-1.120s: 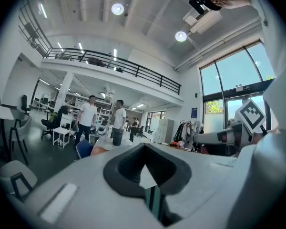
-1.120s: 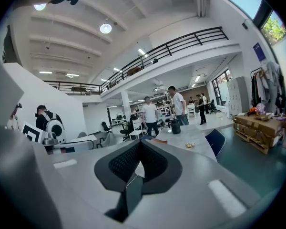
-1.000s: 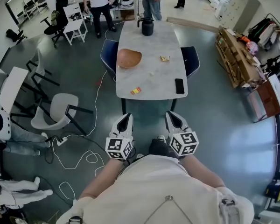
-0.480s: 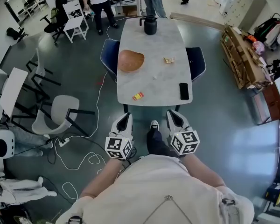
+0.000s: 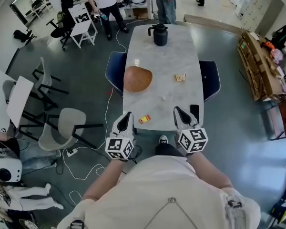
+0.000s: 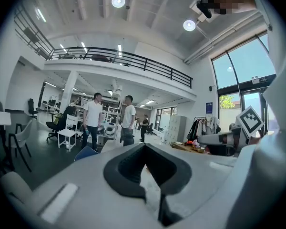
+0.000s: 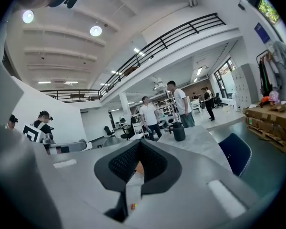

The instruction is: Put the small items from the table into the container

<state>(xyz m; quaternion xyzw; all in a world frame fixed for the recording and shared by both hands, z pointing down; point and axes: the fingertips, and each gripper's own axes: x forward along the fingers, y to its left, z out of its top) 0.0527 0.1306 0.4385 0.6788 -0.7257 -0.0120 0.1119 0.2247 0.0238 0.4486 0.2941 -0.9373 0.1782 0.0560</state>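
A brown wooden bowl (image 5: 137,78) sits on the left part of the marble table (image 5: 164,56). Small items lie around it: a red-and-yellow packet (image 5: 144,119) near the front edge, a tan snack (image 5: 180,77) to the right, and a tiny white piece (image 5: 164,98) in the middle. My left gripper (image 5: 125,123) is at the table's near edge, just left of the packet, jaws together and empty. My right gripper (image 5: 181,116) reaches over the near edge beside a black phone (image 5: 194,112), also shut and empty. The packet (image 7: 131,205) shows low in the right gripper view.
A black jug (image 5: 160,35) stands at the table's far end. Blue chairs (image 5: 115,66) (image 5: 210,78) flank the table. White chairs (image 5: 69,125) and floor cables (image 5: 81,161) lie to the left, wooden racks (image 5: 260,66) to the right. People (image 5: 105,4) stand beyond the table.
The table has come much closer as the person walked forward. Both grippers moved from over the floor up to the table's near edge, still shut.
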